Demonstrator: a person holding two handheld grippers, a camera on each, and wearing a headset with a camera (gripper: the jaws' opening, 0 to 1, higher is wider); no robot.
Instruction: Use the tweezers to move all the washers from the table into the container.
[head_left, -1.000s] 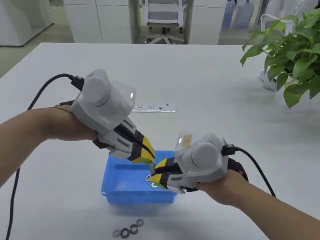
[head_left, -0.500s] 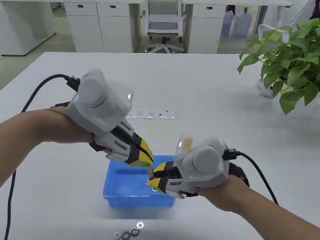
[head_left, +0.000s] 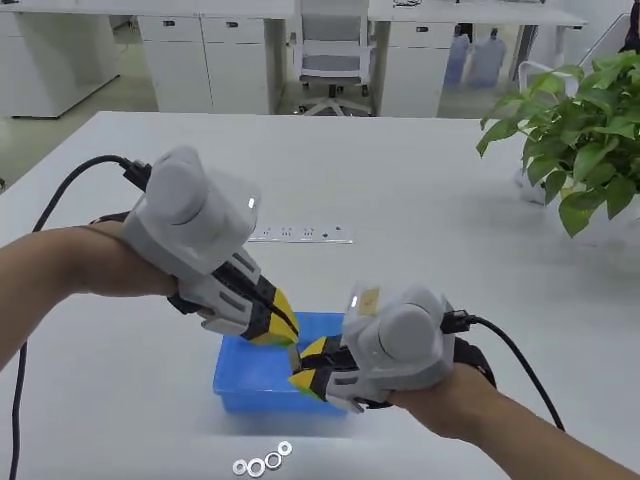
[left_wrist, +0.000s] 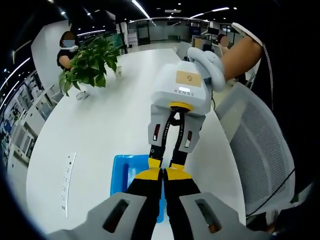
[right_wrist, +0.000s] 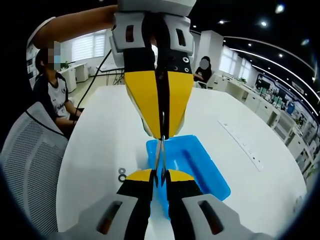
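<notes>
Yellow-tipped left tongs (head_left: 285, 325) and right tongs (head_left: 297, 376) meet tip to tip over the blue container (head_left: 243, 380), both closed on the thin tweezers (right_wrist: 159, 152). Washers (head_left: 262, 463) lie in a short row on the desk (head_left: 420, 200) just beside it.

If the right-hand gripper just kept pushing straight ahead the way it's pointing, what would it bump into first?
Most likely the left gripper: its yellow tips face the right gripper head-on, with only the thin tweezers bridging the short gap between them, though depth is unclear.
</notes>
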